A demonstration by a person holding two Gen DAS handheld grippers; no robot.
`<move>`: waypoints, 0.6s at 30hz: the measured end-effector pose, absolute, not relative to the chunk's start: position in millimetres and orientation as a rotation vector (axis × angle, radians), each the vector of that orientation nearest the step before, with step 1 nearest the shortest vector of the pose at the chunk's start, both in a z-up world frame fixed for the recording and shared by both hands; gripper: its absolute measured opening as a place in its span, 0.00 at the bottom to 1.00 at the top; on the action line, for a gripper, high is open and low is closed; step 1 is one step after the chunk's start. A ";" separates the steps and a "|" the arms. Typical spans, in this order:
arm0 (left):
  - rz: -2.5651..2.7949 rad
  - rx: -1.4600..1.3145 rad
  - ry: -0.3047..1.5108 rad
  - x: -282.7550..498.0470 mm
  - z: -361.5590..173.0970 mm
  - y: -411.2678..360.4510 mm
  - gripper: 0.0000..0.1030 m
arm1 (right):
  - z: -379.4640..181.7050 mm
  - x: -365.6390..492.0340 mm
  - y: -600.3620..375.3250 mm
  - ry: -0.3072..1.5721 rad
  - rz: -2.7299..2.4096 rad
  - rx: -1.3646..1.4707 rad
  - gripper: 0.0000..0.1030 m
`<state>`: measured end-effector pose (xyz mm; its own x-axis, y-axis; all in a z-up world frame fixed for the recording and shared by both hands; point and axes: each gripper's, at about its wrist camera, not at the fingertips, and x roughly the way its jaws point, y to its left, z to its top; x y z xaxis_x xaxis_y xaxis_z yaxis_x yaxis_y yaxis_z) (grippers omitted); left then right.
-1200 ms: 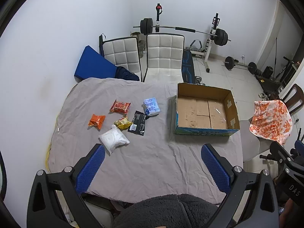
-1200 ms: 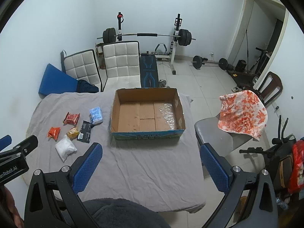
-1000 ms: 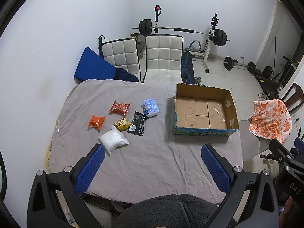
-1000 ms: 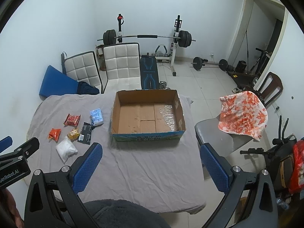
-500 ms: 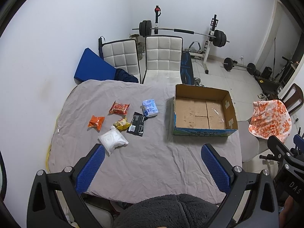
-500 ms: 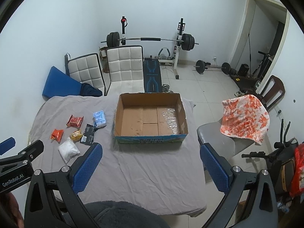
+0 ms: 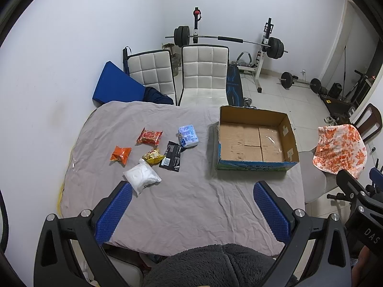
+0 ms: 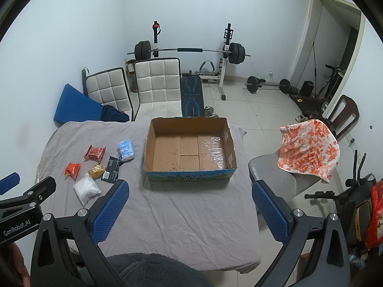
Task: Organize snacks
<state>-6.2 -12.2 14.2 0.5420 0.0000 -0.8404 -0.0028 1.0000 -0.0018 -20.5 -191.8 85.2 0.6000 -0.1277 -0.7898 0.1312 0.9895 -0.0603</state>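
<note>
Several snack packs lie on the left half of the grey-clothed table (image 7: 182,205): a white pouch (image 7: 141,179), a black packet (image 7: 172,156), a small yellow bag (image 7: 153,156), an orange bag (image 7: 121,154), a red pack (image 7: 149,136) and a light blue pack (image 7: 188,136). An empty open cardboard box (image 7: 257,141) (image 8: 190,151) stands on the right half. My left gripper (image 7: 192,209) hovers open above the near table edge, nothing between its fingers. My right gripper (image 8: 190,208) is also open and empty, in front of the box.
Two white padded chairs (image 7: 203,76) and a blue cushion (image 7: 117,86) stand behind the table, with a barbell rack (image 7: 229,40) beyond. A chair draped with an orange-patterned cloth (image 8: 311,153) is at the right. A dark fleece sleeve (image 7: 215,265) fills the bottom.
Both views have drifted slightly back and up; the table contents sit a little lower and farther in frame. No snack has moved and both grippers stay open.
</note>
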 end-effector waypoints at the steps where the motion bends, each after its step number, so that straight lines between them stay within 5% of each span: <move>1: 0.002 -0.001 0.998 -6.0 14.7 -12.0 1.00 | 85.2 -20.5 -191.5 0.916 -0.149 0.006 1.00; 18: 0.000 -0.011 0.997 -8.9 13.2 -13.5 1.00 | 85.8 -20.6 -188.0 0.913 -0.143 -0.001 1.00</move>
<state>-8.9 -13.5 13.2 0.5425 -0.0051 -0.8400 -0.0049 0.9999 -0.0093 -20.6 -188.0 85.8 0.6022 -0.1244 -0.7886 0.1231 0.9904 -0.0622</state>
